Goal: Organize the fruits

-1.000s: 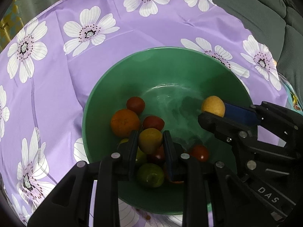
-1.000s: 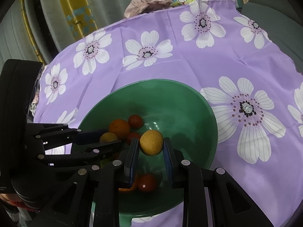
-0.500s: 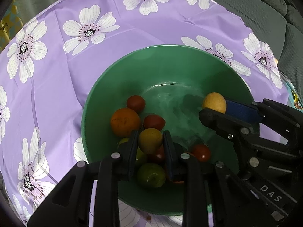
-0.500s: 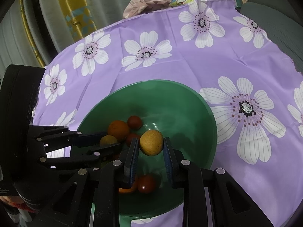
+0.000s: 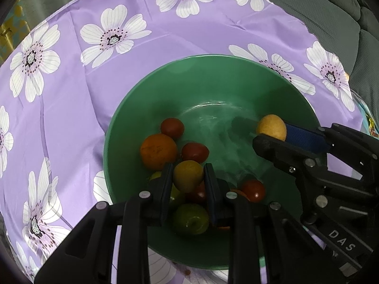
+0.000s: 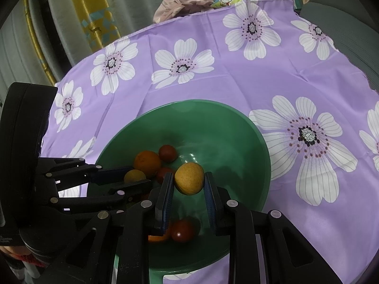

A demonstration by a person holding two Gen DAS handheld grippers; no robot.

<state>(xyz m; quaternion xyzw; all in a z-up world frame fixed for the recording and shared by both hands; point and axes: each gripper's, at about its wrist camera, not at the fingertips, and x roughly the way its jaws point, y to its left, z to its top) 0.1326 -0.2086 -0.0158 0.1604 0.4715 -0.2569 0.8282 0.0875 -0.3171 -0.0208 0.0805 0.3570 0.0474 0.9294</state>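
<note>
Over the green bowl, left gripper and right gripper jaws each clamp a yellow fruit.

Home living room: floral tablecloth, sofa, curtains

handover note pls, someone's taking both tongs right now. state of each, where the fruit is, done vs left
Left tongs: shut on a yellow fruit, held over the pile in the green bowl.
Right tongs: shut on a second yellow fruit, held above the bowl's open side.
In the bowl: an orange, several red tomatoes, a green fruit; more partly hidden under the left tongs.
Purple flowered cloth around the bowl: no fruit showing on it.
Done: both yellow fruits gripped.
Left: place or release both. Whether they are going in or coming out, the views don't show, nor any other container.
</note>
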